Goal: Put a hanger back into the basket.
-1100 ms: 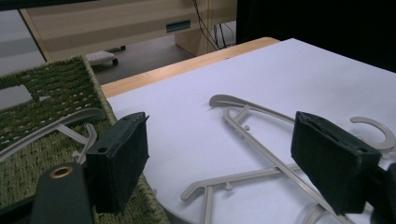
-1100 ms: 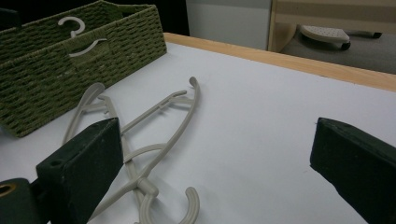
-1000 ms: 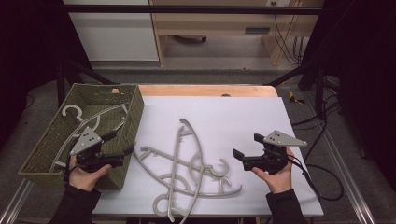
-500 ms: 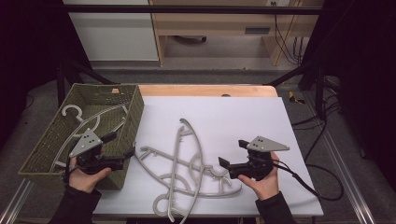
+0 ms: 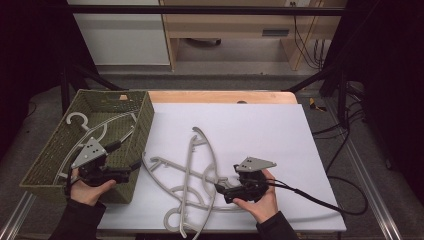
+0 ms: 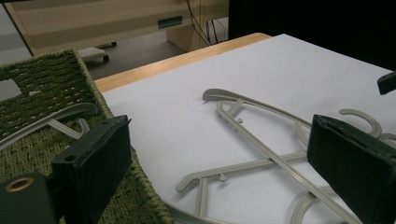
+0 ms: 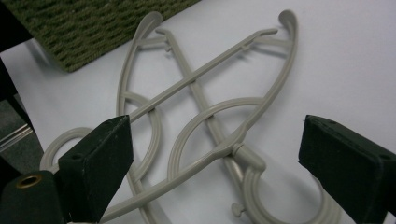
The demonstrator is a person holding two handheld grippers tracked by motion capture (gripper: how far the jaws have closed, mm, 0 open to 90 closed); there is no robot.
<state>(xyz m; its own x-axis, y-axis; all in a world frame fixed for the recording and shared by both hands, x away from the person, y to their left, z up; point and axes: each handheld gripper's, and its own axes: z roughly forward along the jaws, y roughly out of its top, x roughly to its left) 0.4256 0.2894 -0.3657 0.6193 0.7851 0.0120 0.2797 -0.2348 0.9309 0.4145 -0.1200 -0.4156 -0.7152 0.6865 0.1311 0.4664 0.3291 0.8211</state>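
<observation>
Basket (image 5: 47,165) on your left held one grey hanger (image 5: 100,127); more hangers (image 5: 192,180) lay crossed on the counter (image 5: 260,130). Both your grippers, left gripper (image 5: 134,165) and right gripper (image 5: 220,189), had jaws spread, empty.

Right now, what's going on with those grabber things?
Both jaws open, empty. Right gripper over crossed grey plastic hangers. Left gripper beside green woven basket. Nothing blocking.

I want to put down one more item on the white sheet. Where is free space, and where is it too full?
Free: the far and right parts of the white sheet, between the wooden table edge and the right tool. Crowded: the near-left part, where the grey hangers lie crossed beside the green basket, which already holds a hanger.
</observation>
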